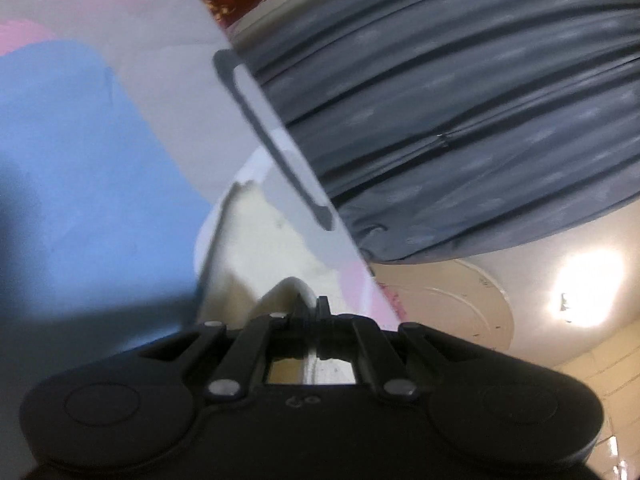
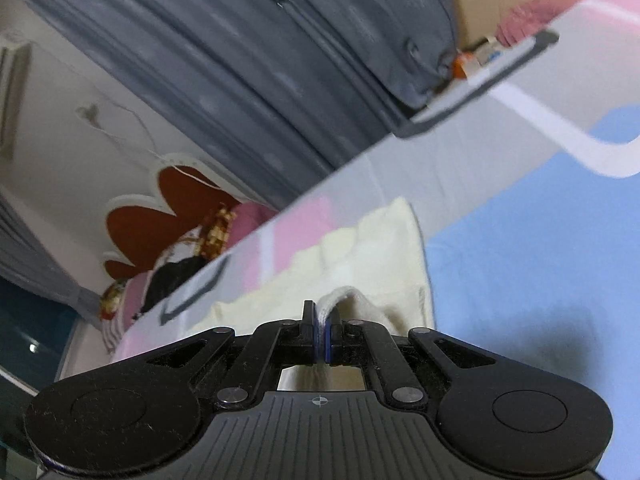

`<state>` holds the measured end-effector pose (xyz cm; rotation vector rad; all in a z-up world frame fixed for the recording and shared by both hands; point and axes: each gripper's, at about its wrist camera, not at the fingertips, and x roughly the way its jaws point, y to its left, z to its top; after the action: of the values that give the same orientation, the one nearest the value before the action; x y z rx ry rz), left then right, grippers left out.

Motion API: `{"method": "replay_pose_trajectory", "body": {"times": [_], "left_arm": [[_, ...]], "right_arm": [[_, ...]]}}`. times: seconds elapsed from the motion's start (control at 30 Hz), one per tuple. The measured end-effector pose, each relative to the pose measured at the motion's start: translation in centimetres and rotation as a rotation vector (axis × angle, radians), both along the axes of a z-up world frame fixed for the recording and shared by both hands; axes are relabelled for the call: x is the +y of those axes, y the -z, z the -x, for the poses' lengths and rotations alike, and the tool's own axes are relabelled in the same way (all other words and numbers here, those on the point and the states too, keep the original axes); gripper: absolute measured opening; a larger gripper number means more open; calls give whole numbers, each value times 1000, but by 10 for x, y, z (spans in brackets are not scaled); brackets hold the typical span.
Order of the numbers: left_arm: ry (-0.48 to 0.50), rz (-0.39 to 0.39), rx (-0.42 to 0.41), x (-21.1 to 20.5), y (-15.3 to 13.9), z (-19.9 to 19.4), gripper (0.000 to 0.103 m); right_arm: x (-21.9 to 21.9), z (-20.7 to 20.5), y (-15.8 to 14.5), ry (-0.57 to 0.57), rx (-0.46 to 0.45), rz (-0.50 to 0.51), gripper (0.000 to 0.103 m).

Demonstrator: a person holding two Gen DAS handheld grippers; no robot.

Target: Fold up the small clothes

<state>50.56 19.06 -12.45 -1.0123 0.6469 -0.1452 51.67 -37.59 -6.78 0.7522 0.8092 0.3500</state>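
A small cream garment [image 2: 360, 264] lies on a mat [image 2: 520, 264] printed in blue, pink and grey. My right gripper [image 2: 322, 322] is shut on a fold of the garment's white edge, pinched between its blue pads. In the left wrist view the same cream garment [image 1: 264, 248] spreads just ahead of my left gripper [image 1: 308, 312], which is shut on a raised edge of it. Both views are tilted steeply.
A grey patterned curtain [image 1: 460, 100] hangs beyond the mat's edge and also shows in the right wrist view [image 2: 260, 80]. A wall with a red flower shape [image 2: 160, 216] and piled pink and dark cloth [image 2: 168, 276] lie beyond the mat. A ceiling lamp [image 1: 584, 288] glares.
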Motion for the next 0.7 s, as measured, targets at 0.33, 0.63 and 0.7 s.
{"method": "replay_pose_trajectory", "body": {"times": [0.33, 0.63, 0.7], "left_arm": [[17, 62, -119, 4, 12, -29, 31], [114, -323, -154, -9, -23, -30, 48], [171, -485, -132, -25, -28, -39, 48]], "right_arm": [[-9, -36, 35, 98, -60, -132, 29], [-10, -26, 12, 53, -182, 50, 44], [3, -27, 12, 0, -185, 123, 44]]}}
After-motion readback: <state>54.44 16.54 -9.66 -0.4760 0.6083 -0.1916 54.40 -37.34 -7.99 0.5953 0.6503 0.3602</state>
